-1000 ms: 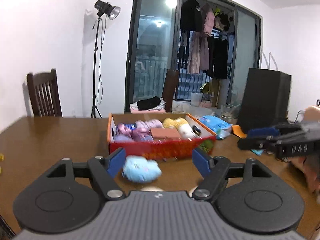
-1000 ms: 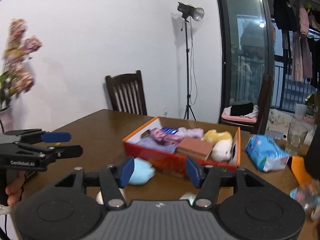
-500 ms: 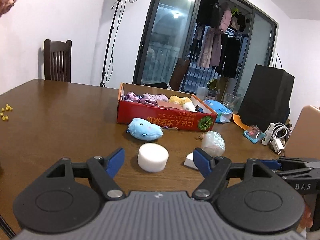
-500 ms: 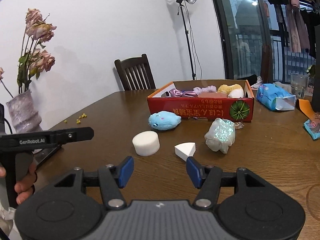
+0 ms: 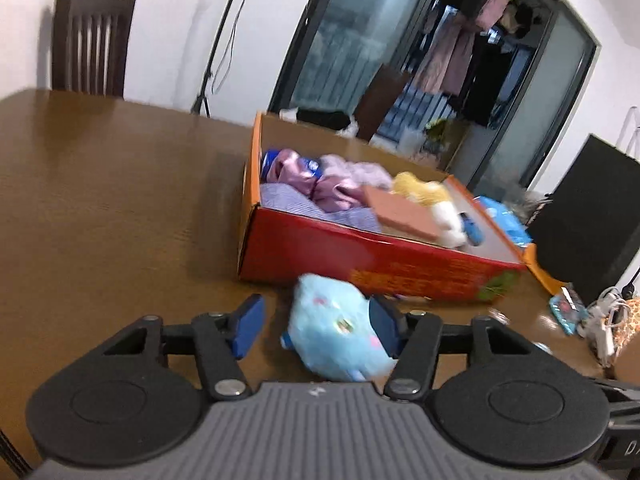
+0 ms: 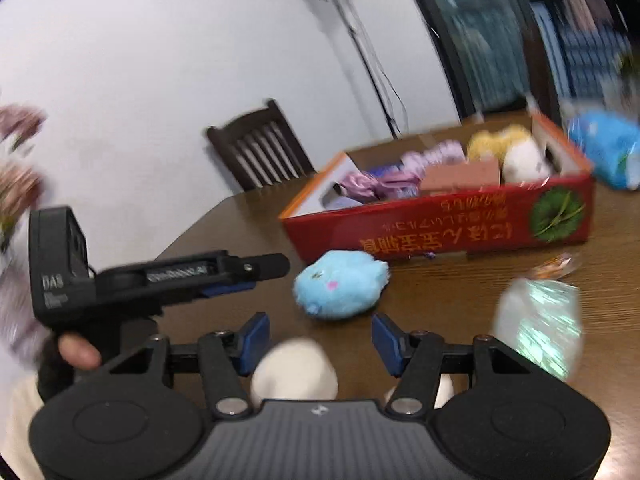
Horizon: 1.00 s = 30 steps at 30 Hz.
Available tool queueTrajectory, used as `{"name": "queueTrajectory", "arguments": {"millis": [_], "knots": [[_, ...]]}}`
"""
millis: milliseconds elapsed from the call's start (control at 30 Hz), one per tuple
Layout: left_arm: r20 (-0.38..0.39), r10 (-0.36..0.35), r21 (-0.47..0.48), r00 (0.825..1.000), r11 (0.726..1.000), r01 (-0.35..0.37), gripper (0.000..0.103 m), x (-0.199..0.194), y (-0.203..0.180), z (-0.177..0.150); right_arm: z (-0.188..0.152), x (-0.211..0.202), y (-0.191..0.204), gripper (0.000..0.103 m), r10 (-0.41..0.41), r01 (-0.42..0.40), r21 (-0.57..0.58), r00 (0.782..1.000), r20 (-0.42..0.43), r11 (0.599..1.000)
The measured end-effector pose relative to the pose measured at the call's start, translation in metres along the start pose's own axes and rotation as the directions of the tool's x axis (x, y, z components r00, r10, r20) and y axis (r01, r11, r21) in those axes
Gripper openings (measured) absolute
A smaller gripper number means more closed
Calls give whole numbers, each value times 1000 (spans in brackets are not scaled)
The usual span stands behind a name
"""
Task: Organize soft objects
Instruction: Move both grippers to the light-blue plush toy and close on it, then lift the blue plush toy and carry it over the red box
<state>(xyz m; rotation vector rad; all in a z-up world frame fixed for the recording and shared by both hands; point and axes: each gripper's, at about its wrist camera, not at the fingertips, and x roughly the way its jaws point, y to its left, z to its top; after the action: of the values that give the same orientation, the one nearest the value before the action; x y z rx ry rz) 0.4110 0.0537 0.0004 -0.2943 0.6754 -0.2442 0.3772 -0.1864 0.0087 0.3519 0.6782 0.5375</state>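
Observation:
A light blue plush toy (image 5: 336, 326) lies on the brown table in front of a red and orange cardboard box (image 5: 360, 258) that holds several soft items. My left gripper (image 5: 316, 322) is open, and the plush sits between its fingers, close to the right finger. In the right wrist view the plush (image 6: 340, 284) lies ahead of my open, empty right gripper (image 6: 320, 338). A white foam cylinder (image 6: 294, 374) sits just under its fingers. The left gripper (image 6: 256, 274) shows there to the left of the plush.
A shiny translucent wrapped bundle (image 6: 540, 330) lies at right, with a white piece (image 6: 442, 390) beside the cylinder. A blue packet (image 6: 606, 152) lies past the box. A black bag (image 5: 588, 216), cables (image 5: 606, 314) and a chair (image 5: 90, 40) ring the table (image 5: 100, 208).
Both grippers have moved forward and down toward the table. The left gripper now straddles the blue plush; the right one has come over the white cylinder.

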Motion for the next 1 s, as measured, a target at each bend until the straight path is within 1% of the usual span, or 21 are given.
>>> {"name": "queueTrajectory", "arguments": {"millis": [67, 100, 133, 167, 200, 233, 267, 300, 367, 433, 467, 533, 633, 700, 733, 800, 867, 933, 1000], "knots": [[-25, -29, -45, 999, 999, 28, 54, 19, 12, 6, 11, 24, -6, 57, -5, 5, 32, 1000, -8, 999], [-28, -52, -88, 998, 995, 49, 52, 26, 19, 5, 15, 36, -8, 56, -15, 15, 40, 1000, -12, 999], [-27, -81, -122, 996, 990, 77, 47, 30, 25, 4, 17, 46, -11, 56, -21, 22, 47, 1000, -20, 999], [-33, -110, -157, 993, 982, 103, 39, 34, 31, 1, 17, 54, -13, 55, -28, 29, 51, 999, -30, 998], [-41, -129, -184, 991, 976, 120, 39, 36, 34, -2, 16, 60, -15, 53, -31, 33, 54, 999, -36, 998], [-35, -155, -199, 987, 969, 145, 33, 36, 37, -5, 13, 64, -18, 52, -22, 25, 59, 999, -40, 998], [-32, -173, -208, 984, 965, 163, 30, 34, 37, -6, 11, 68, -22, 50, -11, 14, 76, 999, -43, 997], [-36, -185, -218, 982, 961, 172, 30, 33, 37, -6, 9, 70, -26, 48, -10, 15, 94, 999, -47, 995], [-40, -180, -225, 983, 960, 166, 30, 31, 36, -8, 7, 72, -32, 46, 12, -7, 116, 999, -39, 993], [-43, -192, -268, 980, 948, 174, 29, 31, 41, -10, 6, 73, -36, 45, 31, -26, 127, 999, -38, 992], [-43, -197, -276, 980, 945, 177, 29, 31, 42, -10, 5, 74, -37, 42, 45, -40, 133, 998, -33, 990], [-40, -201, -287, 979, 940, 182, 29, 30, 45, -11, 4, 75, -39, 42, 57, -53, 134, 998, -31, 990], [-35, -191, -269, 981, 947, 175, 28, 27, 41, -10, 4, 74, -38, 40, 59, -55, 128, 998, -29, 990], [-25, -193, -259, 981, 949, 180, 28, 20, 37, -8, 7, 70, -33, 37, 45, -42, 117, 999, -26, 992], [-11, -197, -251, 980, 950, 188, 27, 17, 31, -5, 9, 63, -29, 36, 36, -34, 105, 999, -14, 994], [37, -195, -209, 980, 958, 199, 27, -1, 16, 1, 14, 46, -19, 34, 31, -34, 68, 999, 34, 997], [71, -194, -163, 978, 965, 203, 27, -24, -1, 0, 16, 24, -10, 34, 48, -51, 36, 996, 80, 998], [71, -192, -129, 979, 971, 200, 27, -43, -17, -7, 10, 1, -7, 34, 70, -73, 26, 993, 97, 997], [71, -205, -124, 976, 969, 212, 27, -61, -31, -19, 1, -24, -7, 33, 85, -88, 27, 991, 101, 996]]}}
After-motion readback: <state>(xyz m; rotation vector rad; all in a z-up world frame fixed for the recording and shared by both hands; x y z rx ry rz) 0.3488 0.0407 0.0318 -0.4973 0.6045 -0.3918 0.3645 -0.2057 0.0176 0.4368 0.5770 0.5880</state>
